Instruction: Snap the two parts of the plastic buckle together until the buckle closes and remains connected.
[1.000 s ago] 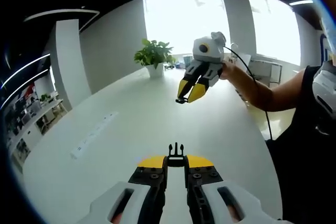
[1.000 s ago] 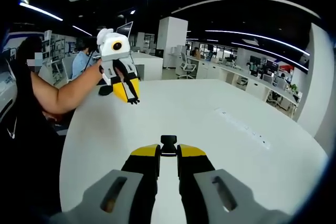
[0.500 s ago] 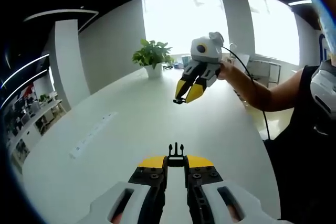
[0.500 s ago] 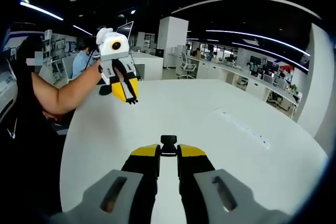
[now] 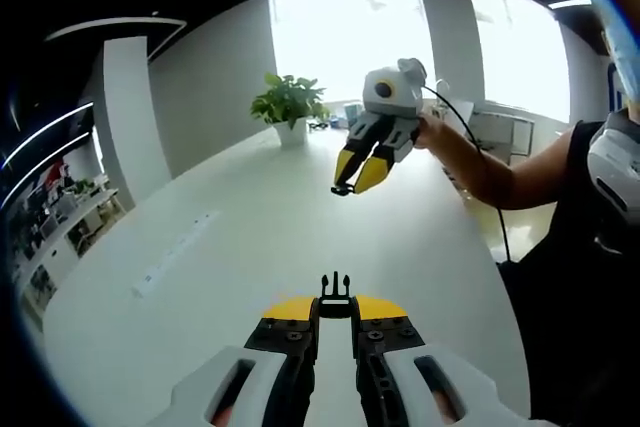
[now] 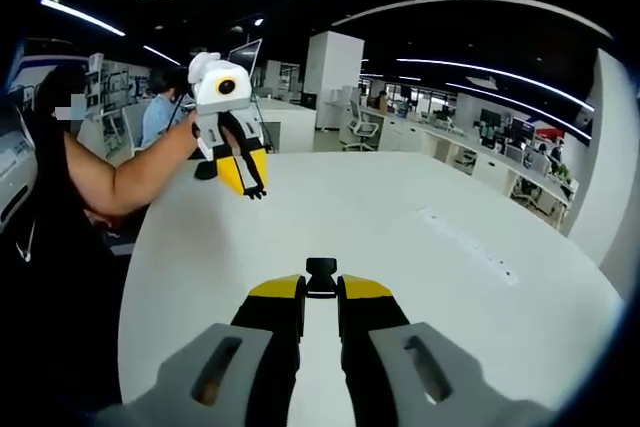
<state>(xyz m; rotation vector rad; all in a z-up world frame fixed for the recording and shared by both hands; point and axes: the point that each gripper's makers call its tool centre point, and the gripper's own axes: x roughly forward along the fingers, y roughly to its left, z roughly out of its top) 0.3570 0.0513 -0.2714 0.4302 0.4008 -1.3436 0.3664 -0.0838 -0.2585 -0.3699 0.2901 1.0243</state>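
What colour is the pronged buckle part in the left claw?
Black; the pronged buckle part shows best in the left gripper view, pinched in the left claw.

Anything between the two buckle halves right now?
Nothing visible. The left gripper holds the black pronged buckle half, the right gripper the black socket half; between them is open air above the white table.

Both buckle halves, the pronged piece (image 5: 335, 294) and the socket piece (image 6: 321, 277), were largely hidden between clamping jaws.
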